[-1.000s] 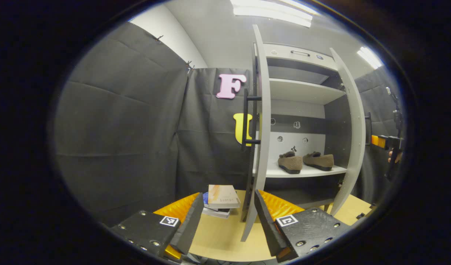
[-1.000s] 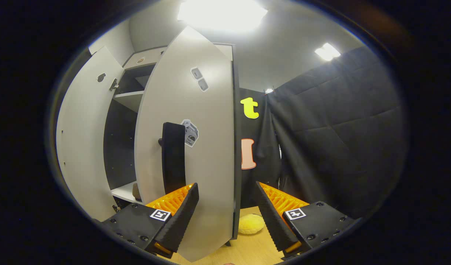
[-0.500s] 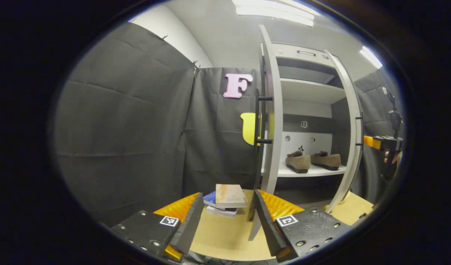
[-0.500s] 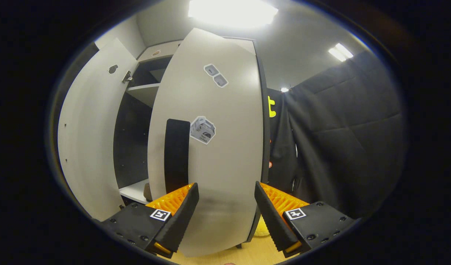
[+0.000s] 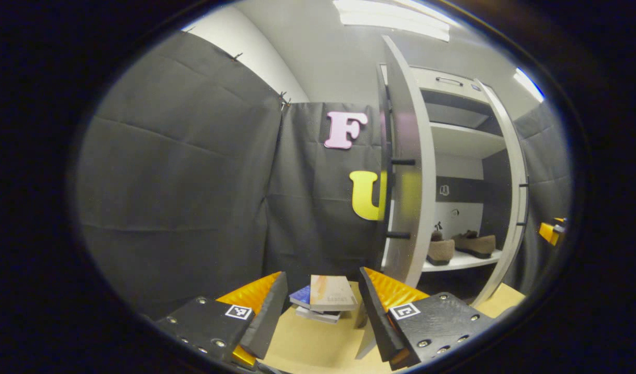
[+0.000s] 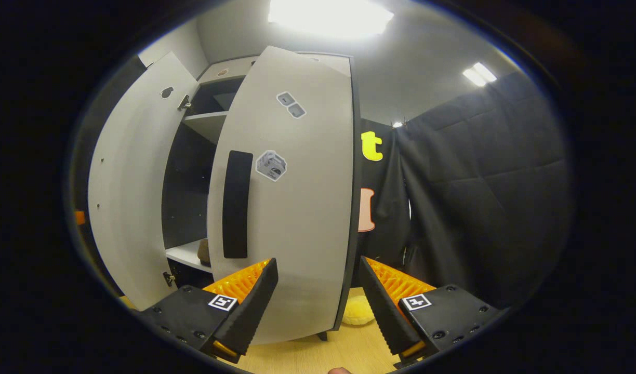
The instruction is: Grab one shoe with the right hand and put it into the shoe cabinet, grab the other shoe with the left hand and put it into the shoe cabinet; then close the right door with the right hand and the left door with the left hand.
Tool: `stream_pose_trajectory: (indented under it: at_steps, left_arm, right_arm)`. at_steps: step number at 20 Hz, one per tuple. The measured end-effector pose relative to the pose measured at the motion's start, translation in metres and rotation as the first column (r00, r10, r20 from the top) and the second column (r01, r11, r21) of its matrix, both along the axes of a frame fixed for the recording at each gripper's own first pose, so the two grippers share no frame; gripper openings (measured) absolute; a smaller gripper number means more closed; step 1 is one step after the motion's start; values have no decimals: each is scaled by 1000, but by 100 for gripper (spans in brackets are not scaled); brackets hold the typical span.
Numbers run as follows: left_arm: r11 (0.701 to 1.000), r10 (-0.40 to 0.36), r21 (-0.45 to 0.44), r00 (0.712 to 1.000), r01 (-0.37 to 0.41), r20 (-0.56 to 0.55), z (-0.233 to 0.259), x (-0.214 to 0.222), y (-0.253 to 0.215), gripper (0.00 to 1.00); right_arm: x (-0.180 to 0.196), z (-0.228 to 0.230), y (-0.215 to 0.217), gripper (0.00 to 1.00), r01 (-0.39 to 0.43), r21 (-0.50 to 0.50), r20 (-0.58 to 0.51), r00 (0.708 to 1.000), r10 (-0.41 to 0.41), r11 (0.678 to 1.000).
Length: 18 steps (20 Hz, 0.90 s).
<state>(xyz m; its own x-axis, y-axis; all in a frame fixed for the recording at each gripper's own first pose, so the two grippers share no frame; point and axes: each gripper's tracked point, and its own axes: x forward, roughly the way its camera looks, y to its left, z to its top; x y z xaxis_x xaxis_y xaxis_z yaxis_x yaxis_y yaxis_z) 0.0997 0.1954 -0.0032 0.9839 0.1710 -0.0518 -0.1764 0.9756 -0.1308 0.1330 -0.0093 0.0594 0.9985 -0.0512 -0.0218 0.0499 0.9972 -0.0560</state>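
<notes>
Swung inward, left door (image 5: 407,171) half-hides one shoe (image 5: 440,250).

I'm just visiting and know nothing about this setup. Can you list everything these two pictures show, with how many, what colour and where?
Shoe cabinet: one, pale grey, standing on the table, both doors partly open.
Left door: one, pale grey with dark bar handle, ajar.
Right door: one, pale grey with dark handle and stickers, ajar.
Shoes: two, brown, side by side on the cabinet's lower shelf.
Books: a small stack, on the table left of the cabinet.
Soft yellow thing: one, on the table behind the right door; what it is I cannot tell.
Table: one, light wood.
Ceiling lights: several, white.
Left claw: one, open, holding nothing.
Right claw: one, open, facing the right door.
</notes>
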Motion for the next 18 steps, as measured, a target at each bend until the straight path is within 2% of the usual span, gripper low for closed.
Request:
stream_pose_trajectory:
  at_steps: [1, 2, 3, 4, 8, 11, 13, 16, 18]
  left_arm:
    - [1000, 9, 4, 1000, -9, 16, 7, 7, 4, 84]
    - [1000, 18, 10, 999, -18, 28, 13, 15, 6, 79]
    - [999, 27, 17, 999, -27, 36, 17, 22, 9, 79]
    - [999, 38, 25, 998, -39, 43, 21, 29, 12, 84]
    - [998, 55, 40, 996, -58, 76, 39, 54, 18, 84]
    - [998, 47, 47, 995, -52, 89, 47, 64, 11, 84]
    - [995, 74, 66, 992, -80, 98, 50, 62, 11, 84]
    - [996, 66, 45, 991, -71, 115, 50, 57, 7, 84]
    - [998, 59, 32, 992, -63, 112, 49, 56, 3, 84]
  right_arm:
    - [-4, -4, -5, 99, 5, 2, -10, 1000, -5, 1000]
    - [-8, -8, -10, 99, 10, 4, -19, 1000, -10, 1000]
    - [-12, -11, -14, 99, 14, 4, -28, 1000, -14, 1000]
    - [-16, -15, -19, 99, 21, -1, -35, 999, -21, 1000]
    - [-29, -20, -36, 96, 41, -11, -49, 998, -42, 999]
    - [-37, -25, -49, 99, 58, -18, -61, 996, -59, 998]
    - [-41, -29, -57, 99, 64, -12, -67, 996, -65, 998]
    - [-44, -37, -63, 97, 70, -2, -76, 995, -70, 998]
    - [-44, -42, -62, 99, 68, -4, -86, 994, -68, 998]
